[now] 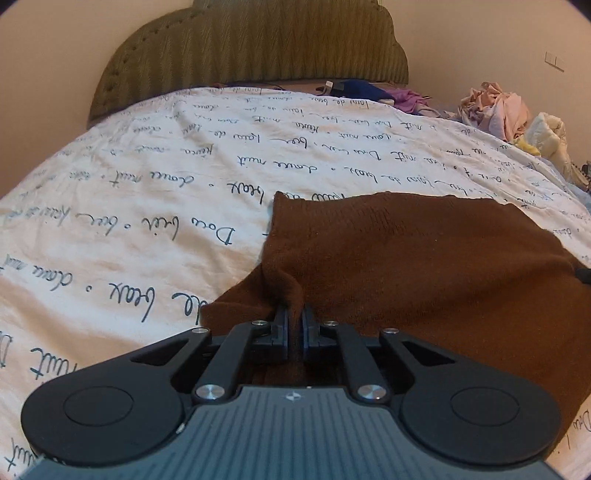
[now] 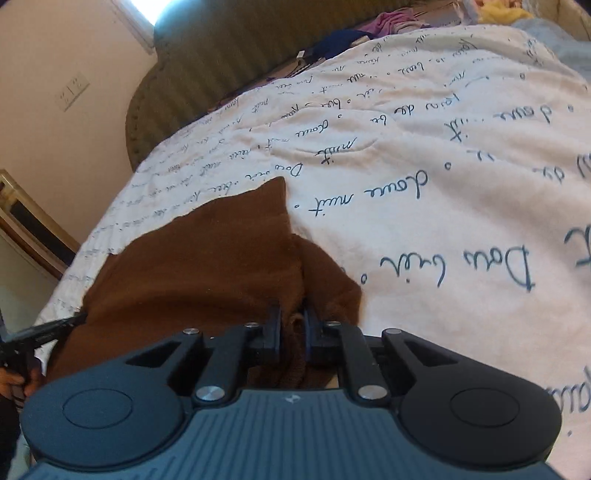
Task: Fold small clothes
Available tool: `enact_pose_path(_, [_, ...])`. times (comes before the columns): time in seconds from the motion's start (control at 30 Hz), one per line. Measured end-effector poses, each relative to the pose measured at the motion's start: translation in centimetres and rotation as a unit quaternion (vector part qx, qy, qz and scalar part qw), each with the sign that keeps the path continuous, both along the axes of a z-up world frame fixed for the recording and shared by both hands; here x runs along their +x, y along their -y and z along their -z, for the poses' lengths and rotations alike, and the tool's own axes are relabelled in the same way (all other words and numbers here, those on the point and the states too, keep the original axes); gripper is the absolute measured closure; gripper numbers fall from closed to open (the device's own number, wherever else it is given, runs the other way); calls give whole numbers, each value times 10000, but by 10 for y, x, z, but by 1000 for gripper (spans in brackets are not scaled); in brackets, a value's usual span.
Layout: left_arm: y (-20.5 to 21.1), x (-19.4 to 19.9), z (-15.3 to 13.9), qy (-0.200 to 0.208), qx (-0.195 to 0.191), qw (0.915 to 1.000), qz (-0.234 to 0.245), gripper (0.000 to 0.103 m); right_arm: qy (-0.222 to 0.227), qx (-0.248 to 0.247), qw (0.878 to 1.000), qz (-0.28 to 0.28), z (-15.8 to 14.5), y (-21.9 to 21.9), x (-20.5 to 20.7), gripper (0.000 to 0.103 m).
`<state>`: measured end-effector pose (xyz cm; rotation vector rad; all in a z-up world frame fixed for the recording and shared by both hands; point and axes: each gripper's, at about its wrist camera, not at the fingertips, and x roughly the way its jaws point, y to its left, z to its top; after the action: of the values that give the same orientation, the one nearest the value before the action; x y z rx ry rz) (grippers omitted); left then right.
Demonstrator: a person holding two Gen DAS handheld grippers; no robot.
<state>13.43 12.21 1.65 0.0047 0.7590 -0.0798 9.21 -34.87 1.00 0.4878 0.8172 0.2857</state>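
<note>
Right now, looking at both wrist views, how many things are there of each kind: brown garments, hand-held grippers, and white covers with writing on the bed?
Brown garment: 1
Hand-held grippers: 2, the left hand-held gripper and the right hand-held gripper, each shut on the garment's edge
White cover with writing: 1
Total: 4

olive tufted headboard (image 1: 255,48) against a cream wall (image 1: 461,33) — white script-printed duvet (image 1: 147,192), wall switch (image 1: 554,61)
</note>
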Motion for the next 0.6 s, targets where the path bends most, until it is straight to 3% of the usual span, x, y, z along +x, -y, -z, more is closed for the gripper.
enact_pose_path(0.07, [2,-6,-5,45,59,9999,-97,82,-60,49,9999,103,-7,-1,-5,83])
enact_pose_path(0.13, [4,-17,-18,136,123,9994,-304,62,-94,-20,9993,355,-24,-2,-13,75])
enact_pose_path(0.17, [6,-23,-26,265,112,9989,-359,42,117,-69,9987,500,-36,-4,-19,73])
enact_pose_path(0.2, [9,-30,-35,459,56,9983,-349,37,438,-116,9976,529,-47,-9,-24,64])
enact_pose_path(0.3, [33,-32,-54,815,-90,9965,-150,32,1049,-267,9939,229,-70,-42,-17,30])
enact_pose_path(0.4, [62,-14,-42,596,11,9982,88,32,893,-837,9923,-178,-59,-89,11,29])
enact_pose_path(0.5, [70,9,-9,-137,56,9999,13,38,263,-1631,9859,-260,-14,-113,32,29])
enact_pose_path(0.53, [69,10,1,-81,119,9999,38,37,636,-1831,9804,-341,-3,-115,25,29])
enact_pose_path(0.6, [66,4,7,81,188,9997,103,36,874,-1848,9781,-395,4,-111,14,29])
